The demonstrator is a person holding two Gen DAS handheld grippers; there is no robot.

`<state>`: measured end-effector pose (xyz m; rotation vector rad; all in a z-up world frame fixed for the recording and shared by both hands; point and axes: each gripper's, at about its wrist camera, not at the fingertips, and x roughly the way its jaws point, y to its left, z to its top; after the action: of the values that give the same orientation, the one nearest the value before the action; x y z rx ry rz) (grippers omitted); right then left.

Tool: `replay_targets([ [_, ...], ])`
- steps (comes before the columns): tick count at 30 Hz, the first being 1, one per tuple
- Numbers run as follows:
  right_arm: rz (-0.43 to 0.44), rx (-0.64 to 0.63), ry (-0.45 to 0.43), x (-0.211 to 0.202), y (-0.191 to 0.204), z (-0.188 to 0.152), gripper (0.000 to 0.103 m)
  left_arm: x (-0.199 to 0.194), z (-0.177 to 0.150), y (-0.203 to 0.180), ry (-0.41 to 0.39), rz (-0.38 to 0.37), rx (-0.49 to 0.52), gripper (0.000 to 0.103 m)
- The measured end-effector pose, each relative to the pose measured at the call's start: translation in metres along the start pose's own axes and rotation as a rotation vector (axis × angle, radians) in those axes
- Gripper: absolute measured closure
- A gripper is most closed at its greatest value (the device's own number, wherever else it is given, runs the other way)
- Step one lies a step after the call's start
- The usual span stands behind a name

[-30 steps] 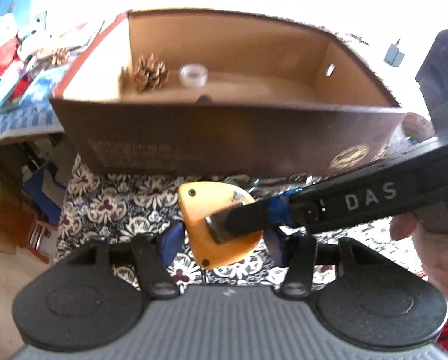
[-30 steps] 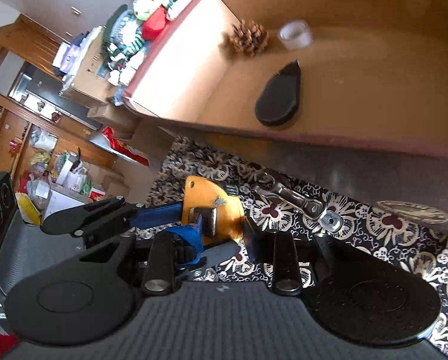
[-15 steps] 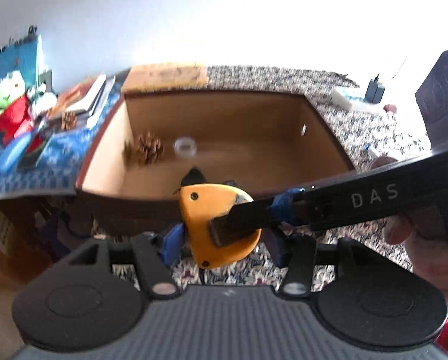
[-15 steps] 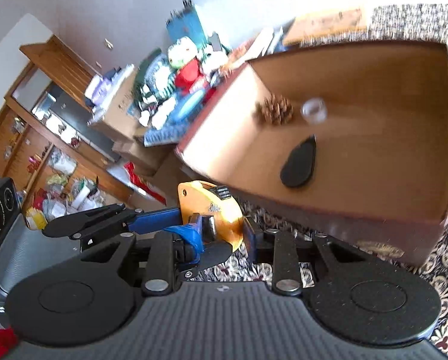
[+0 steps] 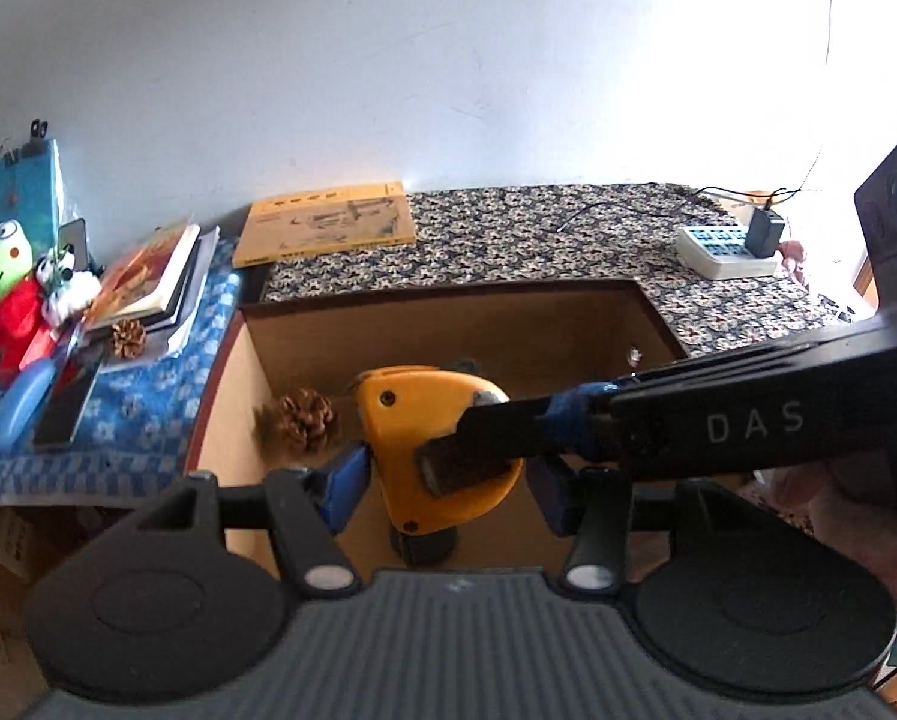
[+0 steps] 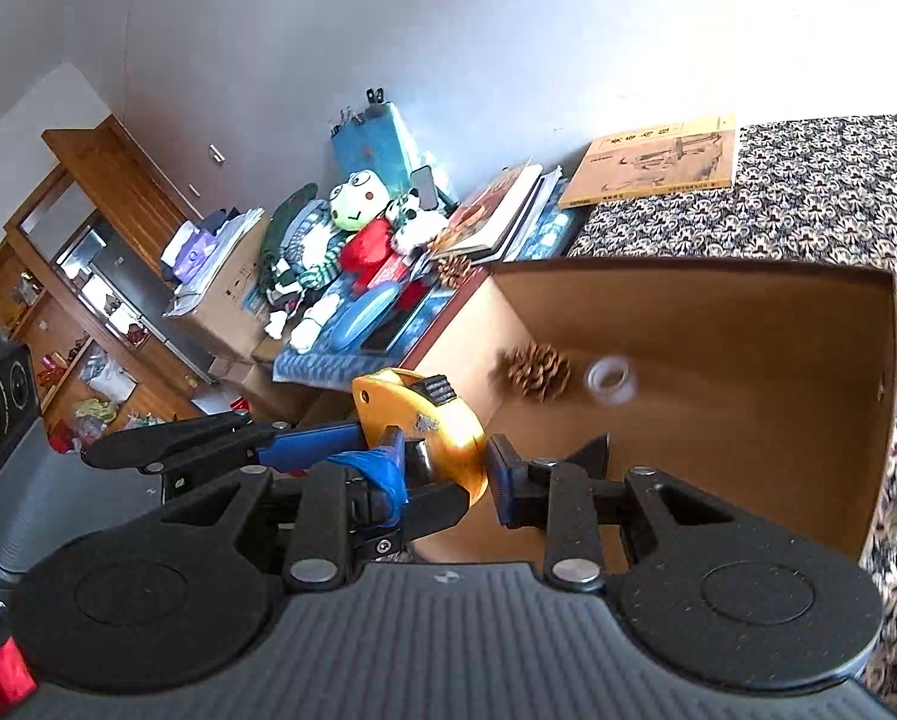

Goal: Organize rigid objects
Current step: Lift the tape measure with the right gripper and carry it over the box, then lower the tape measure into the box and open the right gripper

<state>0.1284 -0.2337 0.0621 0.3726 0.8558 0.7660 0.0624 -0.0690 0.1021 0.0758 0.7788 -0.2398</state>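
An orange tape measure (image 5: 412, 420) hangs over the open brown box (image 5: 448, 330), held from two sides. My left gripper (image 5: 442, 480) is shut on it, its blue pads against the left and right edges. My right gripper (image 6: 445, 468) is shut on the same tape measure (image 6: 424, 414) across its flat faces; its black finger (image 5: 490, 438) reaches in from the right in the left wrist view. Inside the box (image 6: 718, 312) lie a pine cone (image 6: 535, 372), a clear ring (image 6: 609, 377) and a black flat object (image 5: 424, 546), which is partly hidden.
Left of the box, a blue cloth carries stacked books (image 5: 154, 276), plush toys (image 5: 4, 282) and a second pine cone (image 5: 127, 336). A yellow booklet (image 5: 328, 222) and a white device with a charger (image 5: 727, 246) lie behind on the patterned tablecloth. A person's hand (image 5: 850, 516) holds the right gripper.
Both grippers have risen with the tape measure, from low over the tablecloth in front of the box to above its opening. The views tilted up, showing the wall and table behind.
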Motion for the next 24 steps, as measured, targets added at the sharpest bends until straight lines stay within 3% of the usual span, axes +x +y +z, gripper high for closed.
replay_targets([
  [16, 0.013, 0.230, 0.228, 0.096, -0.049, 0.022, 0.089, 0.088, 0.001, 0.064, 0.194, -0.016, -0.056, 0.050],
  [24, -0.026, 0.297, 0.323, 0.124, -0.057, 0.024, 0.090, 0.114, -0.007, 0.075, 0.252, 0.001, -0.044, 0.050],
])
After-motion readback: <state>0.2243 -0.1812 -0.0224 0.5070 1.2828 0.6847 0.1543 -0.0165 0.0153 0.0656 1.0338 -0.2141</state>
